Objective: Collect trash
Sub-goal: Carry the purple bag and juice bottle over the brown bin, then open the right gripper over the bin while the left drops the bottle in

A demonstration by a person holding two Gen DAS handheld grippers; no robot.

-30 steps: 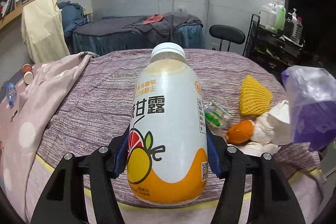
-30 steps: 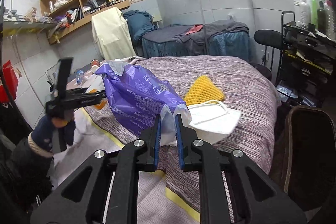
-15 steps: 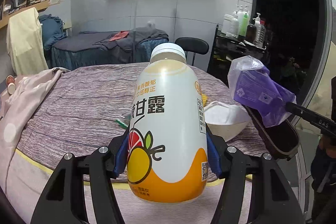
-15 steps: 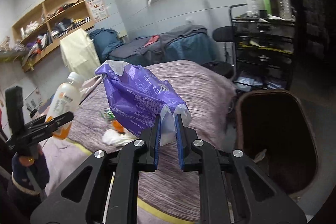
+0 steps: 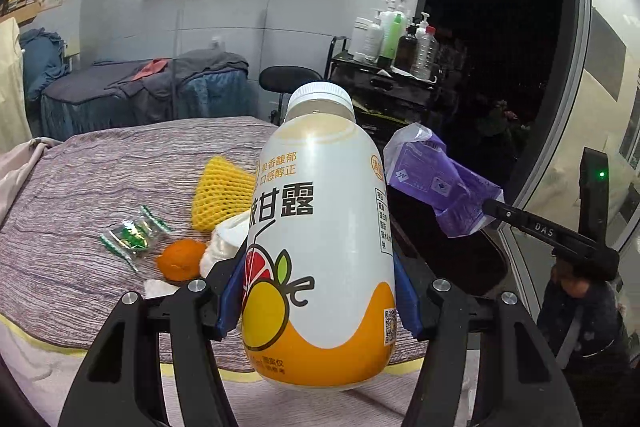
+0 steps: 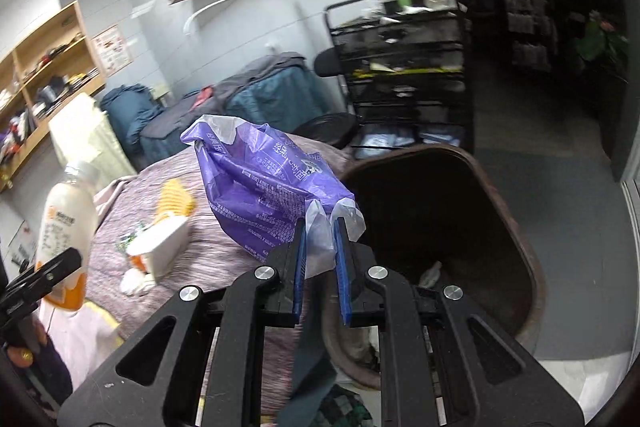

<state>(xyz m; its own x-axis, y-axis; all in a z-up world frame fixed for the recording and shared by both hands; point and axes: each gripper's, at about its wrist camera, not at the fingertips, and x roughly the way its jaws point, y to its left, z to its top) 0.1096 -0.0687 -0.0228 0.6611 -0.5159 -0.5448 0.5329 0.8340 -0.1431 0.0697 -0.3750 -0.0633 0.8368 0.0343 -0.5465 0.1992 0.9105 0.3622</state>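
Note:
My left gripper [image 5: 320,287] is shut on a white and orange drink bottle [image 5: 320,235], held upright above the bed's near edge; the bottle also shows in the right wrist view [image 6: 66,223]. My right gripper [image 6: 320,251] is shut on a purple plastic bag [image 6: 264,191], held over the rim of a dark brown trash bin [image 6: 520,227]. The bag also shows in the left wrist view [image 5: 436,183]. On the bed lie a yellow foam net [image 5: 220,191], an orange peel [image 5: 180,263], a green candy wrapper [image 5: 132,235] and white paper [image 5: 228,239].
The striped purple bedspread [image 5: 80,187] covers the bed. A black trolley [image 6: 400,67] with bottles and a black stool [image 5: 288,83] stand behind. A second bed [image 5: 140,91] is at the back. A glass door [image 5: 600,107] is on the right.
Both grippers have swung right, away from the bed middle. The purple bag has moved from above the bed to over the bin's rim. The bottle stays held.

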